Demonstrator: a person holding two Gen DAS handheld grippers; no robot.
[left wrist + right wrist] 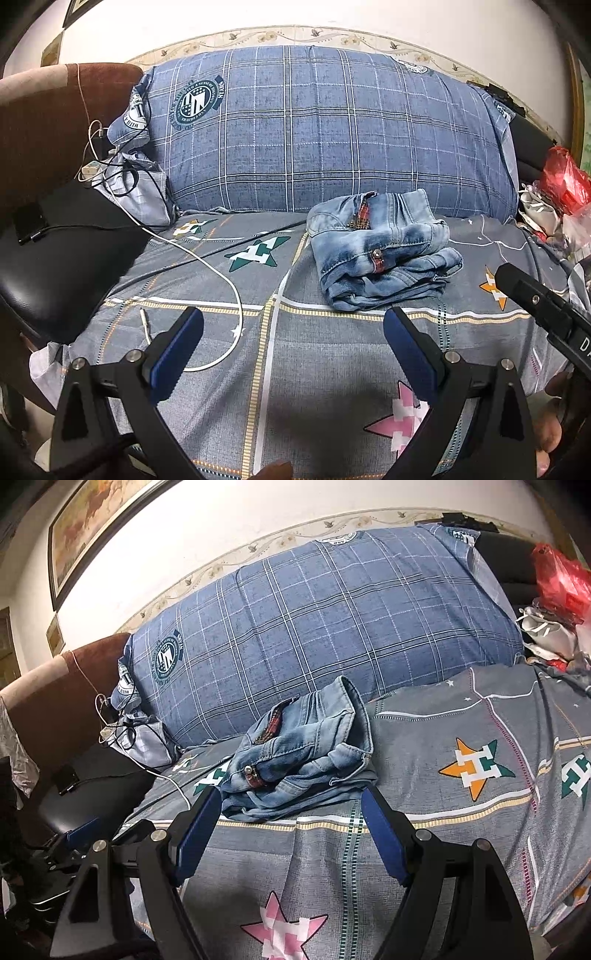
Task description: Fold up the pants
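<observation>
Lying bunched: faded denim pants (382, 254)

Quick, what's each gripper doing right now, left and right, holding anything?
Left gripper: open, holding nothing, short of the folded jeans.
Right gripper: open, holding nothing, fingers either side of the jeans' near edge.

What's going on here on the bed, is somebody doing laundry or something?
A person is folding pants with a handheld two-finger gripper in each hand. The jeans lie in a compact folded bundle on the star-patterned bedsheet, in front of a big blue plaid pillow. The left gripper and the right gripper are both open, short of the bundle and holding nothing. The folding looks essentially done.
</observation>
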